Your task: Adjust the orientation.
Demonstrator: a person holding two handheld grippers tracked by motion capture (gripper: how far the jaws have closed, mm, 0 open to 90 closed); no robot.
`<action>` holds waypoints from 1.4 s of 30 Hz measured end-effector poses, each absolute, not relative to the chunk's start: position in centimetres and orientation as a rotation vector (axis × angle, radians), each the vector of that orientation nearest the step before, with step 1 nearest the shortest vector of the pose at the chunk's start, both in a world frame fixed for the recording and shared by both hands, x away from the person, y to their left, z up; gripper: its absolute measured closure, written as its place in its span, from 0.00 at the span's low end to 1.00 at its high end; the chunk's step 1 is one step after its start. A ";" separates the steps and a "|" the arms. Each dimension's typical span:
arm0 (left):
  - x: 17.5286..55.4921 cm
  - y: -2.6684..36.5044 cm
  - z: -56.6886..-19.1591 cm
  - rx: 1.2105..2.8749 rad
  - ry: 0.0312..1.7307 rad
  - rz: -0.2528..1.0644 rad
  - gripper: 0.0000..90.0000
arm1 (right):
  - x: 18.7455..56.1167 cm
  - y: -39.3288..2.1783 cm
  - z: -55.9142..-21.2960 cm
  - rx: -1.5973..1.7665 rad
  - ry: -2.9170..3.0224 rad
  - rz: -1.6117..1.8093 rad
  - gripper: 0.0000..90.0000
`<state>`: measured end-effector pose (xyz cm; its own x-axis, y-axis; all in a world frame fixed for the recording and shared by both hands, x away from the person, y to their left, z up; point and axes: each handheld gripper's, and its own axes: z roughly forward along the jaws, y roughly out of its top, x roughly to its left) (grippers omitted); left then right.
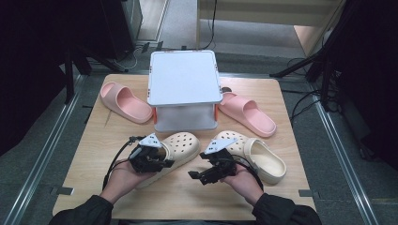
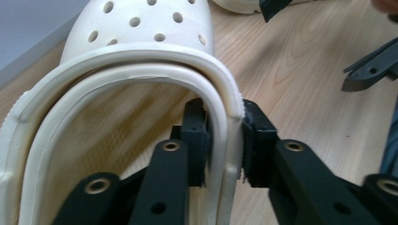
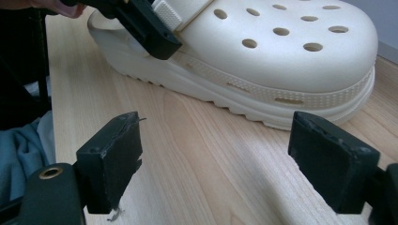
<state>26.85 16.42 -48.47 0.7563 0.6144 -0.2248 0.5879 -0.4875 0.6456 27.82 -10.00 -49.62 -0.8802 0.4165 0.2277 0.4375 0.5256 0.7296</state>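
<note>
In the lower centre of the high view, the left gripper [image 1: 165, 163] has the side wall of the cream foam clog with round holes [image 1: 180, 145] between its jaws; whether the pads press it, I cannot tell. The right gripper [image 1: 193, 176] stands wide open beside this clog, holding nothing.

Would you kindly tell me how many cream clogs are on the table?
2: the left clog, its rim between the left tool's pads, and the right clog at front right. None seems hidden.

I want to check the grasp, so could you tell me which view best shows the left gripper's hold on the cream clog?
The left gripper view: the left gripper straddles the cream clog's rim. The other views show it from farther off.
</note>
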 end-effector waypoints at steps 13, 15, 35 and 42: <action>26.3 21.0 -45.6 2.127 0.914 0.074 0.75 | 28.2 -9.4 -49.5 -0.874 -2.672 -1.380 0.20; 26.7 21.8 -45.6 2.128 0.932 0.093 0.83 | 28.2 -9.5 -49.3 -0.807 -2.659 -1.394 0.26; 30.4 24.7 -49.6 2.172 1.094 0.042 0.99 | 29.6 -6.1 -50.9 -0.876 -2.673 -1.341 1.00; 29.7 24.6 -49.7 2.173 1.088 0.013 0.99 | 29.6 -6.2 -50.9 -0.874 -2.683 -1.336 1.00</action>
<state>29.68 24.58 -49.70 0.6474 0.7073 -0.2837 0.7002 -0.4052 0.5878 29.60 -6.21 -50.85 -0.8430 0.4729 0.2563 0.4895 0.4772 0.7298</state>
